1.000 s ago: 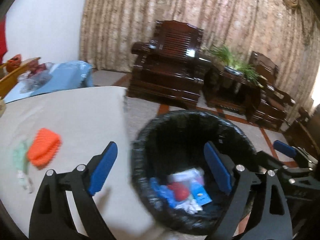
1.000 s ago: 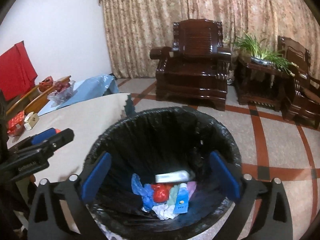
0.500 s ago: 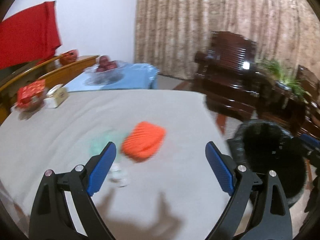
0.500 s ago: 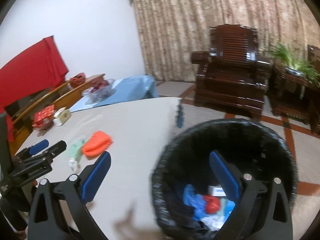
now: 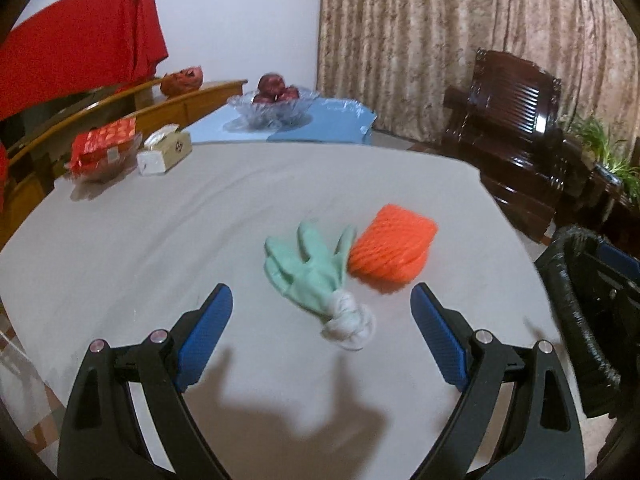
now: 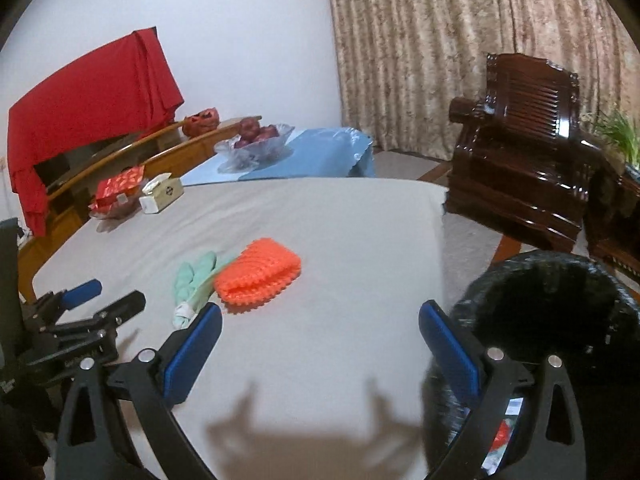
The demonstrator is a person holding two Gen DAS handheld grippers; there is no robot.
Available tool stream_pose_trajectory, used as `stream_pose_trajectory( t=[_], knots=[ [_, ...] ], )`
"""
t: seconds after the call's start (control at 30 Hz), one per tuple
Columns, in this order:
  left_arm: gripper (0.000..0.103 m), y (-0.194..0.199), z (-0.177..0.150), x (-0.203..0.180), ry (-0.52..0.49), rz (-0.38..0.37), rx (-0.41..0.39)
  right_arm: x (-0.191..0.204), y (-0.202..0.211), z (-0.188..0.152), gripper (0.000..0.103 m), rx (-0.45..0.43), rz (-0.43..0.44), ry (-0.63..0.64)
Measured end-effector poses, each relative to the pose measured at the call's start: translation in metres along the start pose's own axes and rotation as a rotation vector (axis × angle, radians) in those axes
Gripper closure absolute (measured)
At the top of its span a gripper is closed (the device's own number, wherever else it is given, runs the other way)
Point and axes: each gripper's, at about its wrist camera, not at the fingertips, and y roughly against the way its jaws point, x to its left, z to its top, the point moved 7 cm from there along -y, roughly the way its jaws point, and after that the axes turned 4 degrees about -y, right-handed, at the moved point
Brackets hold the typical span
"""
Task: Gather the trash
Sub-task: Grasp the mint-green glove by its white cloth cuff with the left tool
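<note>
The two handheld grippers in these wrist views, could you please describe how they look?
Both match. The left gripper and the right gripper each have black forked arms with cut-out slots, silver round rivets at the joints, and flat blue textured pads on the inner faces of the fingers. No cables, sleeves or hands show. The body of the left gripper, seen in the right wrist view, carries small white lettering, unreadable.

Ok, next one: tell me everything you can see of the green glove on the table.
The glove is pale mint green and looks like thin rubber or latex. It lies flat and limp on the grey tablecloth, fingers spread and pointing away from the left tongs, with its whitish cuff bunched into a wad nearest them. Its edge meets or slightly overlaps the orange foam net beside it. Neither tongs touch it; the left ones are open with the glove ahead of them.
</note>
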Motion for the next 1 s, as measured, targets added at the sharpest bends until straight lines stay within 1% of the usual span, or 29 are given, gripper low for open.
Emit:
stream_pose_trajectory(
  t=[0.27, 0.67, 0.77, 0.83, 0.9, 0.93, 0.97, 1.0],
  knots=[
    [0.015, -0.034, -0.013, 0.002, 0.014, -0.001, 0.06, 0.005, -0.035, -0.005, 0.006, 0.035, 0.001, -0.005],
    [0.021, -0.093, -0.02, 0.003, 0.065, 0.0, 0.168, 0.01, -0.054, -0.005, 0.006, 0.05, -0.013, 0.019],
    [0.03, -0.1, -0.021, 0.0, 0.069, -0.014, 0.188, 0.011, -0.058, -0.005, 0.006, 0.054, -0.015, 0.022],
    [0.043, -0.104, -0.023, -0.002, 0.076, -0.038, 0.202, 0.011, -0.06, -0.005, 0.006, 0.056, -0.016, 0.022],
    [0.051, -0.105, -0.024, -0.003, 0.079, -0.058, 0.205, 0.012, -0.062, -0.005, 0.006, 0.06, -0.017, 0.021],
    [0.06, -0.104, -0.023, -0.003, 0.084, -0.075, 0.199, 0.014, -0.063, -0.006, 0.006, 0.062, -0.017, 0.021],
    [0.061, -0.104, -0.023, -0.003, 0.086, -0.081, 0.198, 0.015, -0.065, -0.006, 0.006, 0.064, -0.015, 0.02],
    [0.064, -0.104, -0.023, -0.002, 0.088, -0.084, 0.197, 0.016, -0.065, -0.007, 0.006, 0.066, -0.013, 0.019]
  ],
)
